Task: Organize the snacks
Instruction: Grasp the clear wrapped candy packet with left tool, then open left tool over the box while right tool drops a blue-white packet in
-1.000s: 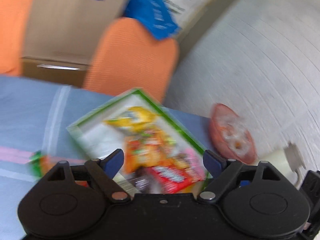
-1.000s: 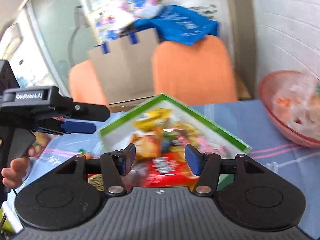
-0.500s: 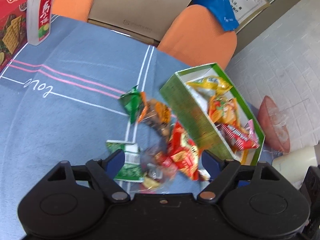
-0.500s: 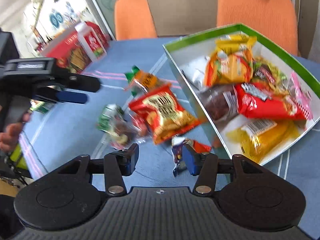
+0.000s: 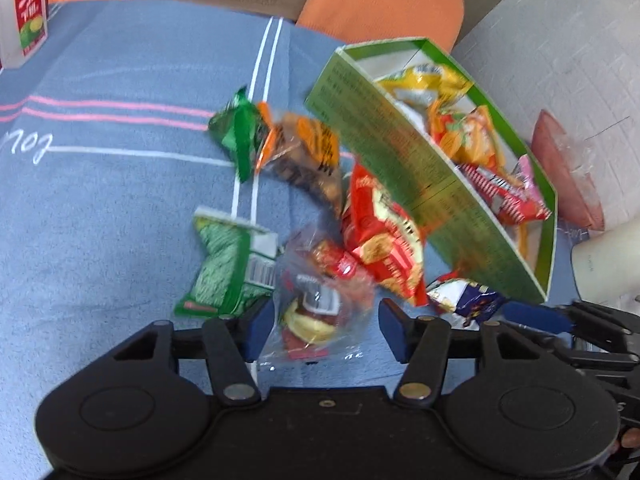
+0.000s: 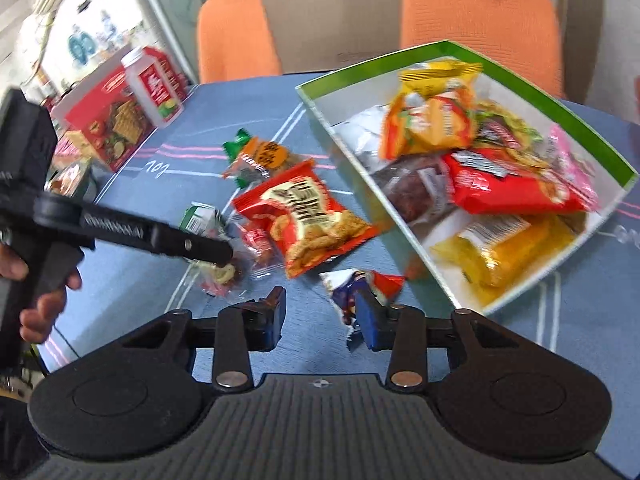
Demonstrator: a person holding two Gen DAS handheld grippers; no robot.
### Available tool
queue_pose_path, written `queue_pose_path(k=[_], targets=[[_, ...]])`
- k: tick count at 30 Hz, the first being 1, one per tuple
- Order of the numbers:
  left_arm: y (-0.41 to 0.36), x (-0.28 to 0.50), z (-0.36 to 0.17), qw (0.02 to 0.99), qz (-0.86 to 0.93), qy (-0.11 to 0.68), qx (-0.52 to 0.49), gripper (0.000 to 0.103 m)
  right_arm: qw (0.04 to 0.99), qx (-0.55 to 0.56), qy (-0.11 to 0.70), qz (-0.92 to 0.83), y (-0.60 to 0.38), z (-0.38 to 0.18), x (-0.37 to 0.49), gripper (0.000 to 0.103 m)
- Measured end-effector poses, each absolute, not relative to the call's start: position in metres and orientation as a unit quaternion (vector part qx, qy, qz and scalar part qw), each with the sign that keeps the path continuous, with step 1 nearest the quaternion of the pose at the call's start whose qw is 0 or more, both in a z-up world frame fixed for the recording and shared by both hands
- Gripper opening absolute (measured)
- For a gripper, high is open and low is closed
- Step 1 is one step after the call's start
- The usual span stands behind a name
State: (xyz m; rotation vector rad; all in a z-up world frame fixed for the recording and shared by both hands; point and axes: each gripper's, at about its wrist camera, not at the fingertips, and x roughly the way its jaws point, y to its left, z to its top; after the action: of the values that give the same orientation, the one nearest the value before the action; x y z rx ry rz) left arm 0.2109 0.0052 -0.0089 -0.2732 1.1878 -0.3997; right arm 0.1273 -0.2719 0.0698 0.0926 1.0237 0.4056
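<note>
A green-sided box (image 5: pixel 424 184) (image 6: pixel 532 80) holds several snack packets. Loose snacks lie on the blue tablecloth beside it: a red packet (image 5: pixel 384 240) (image 6: pixel 308 220), a green-orange packet (image 5: pixel 280 144) (image 6: pixel 256 156), a green packet (image 5: pixel 224 264), a clear packet (image 5: pixel 320 308) (image 6: pixel 224 276) and a small blue-white packet (image 5: pixel 468 300) (image 6: pixel 356 288). My left gripper (image 5: pixel 326 326) is open with the clear packet between its fingers, low over the table. My right gripper (image 6: pixel 320 316) is open, its right finger beside the blue-white packet.
A red cracker box (image 6: pixel 112 116) and a white bottle (image 6: pixel 154 84) (image 5: pixel 24 20) stand at the table's far left. Orange chairs (image 6: pixel 480 20) and cardboard are behind the table. A pink bowl (image 5: pixel 568 176) and a white object (image 5: pixel 608 264) sit right of the box.
Both grippers have dropped lower and closer to the loose snacks. The clear packet now lies between the left fingers; the blue-white packet is at the right gripper's right finger.
</note>
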Motion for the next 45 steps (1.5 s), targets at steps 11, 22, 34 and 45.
queue_pose_path(k=[11, 22, 34, 45], targets=[[0.001, 0.213, -0.018, 0.797, -0.196, 0.558, -0.126, 0.083, 0.845, 0.048, 0.517, 0.127, -0.275, 0.044, 0.135, 0.076], [-0.003, 0.209, -0.019, 0.809, -0.201, 0.544, -0.094, 0.051, 0.837, 0.108, 0.526, 0.106, -0.269, 0.024, 0.148, 0.061], [0.012, 0.200, 0.011, 0.799, -0.227, 0.535, -0.155, 0.030, 0.850, 0.098, 0.484, 0.180, -0.265, 0.065, 0.126, 0.051], [-0.033, 0.229, 0.090, 0.830, -0.298, 0.447, -0.149, 0.030, 0.900, 0.113, 0.393, 0.148, -0.302, 0.118, 0.144, 0.051]])
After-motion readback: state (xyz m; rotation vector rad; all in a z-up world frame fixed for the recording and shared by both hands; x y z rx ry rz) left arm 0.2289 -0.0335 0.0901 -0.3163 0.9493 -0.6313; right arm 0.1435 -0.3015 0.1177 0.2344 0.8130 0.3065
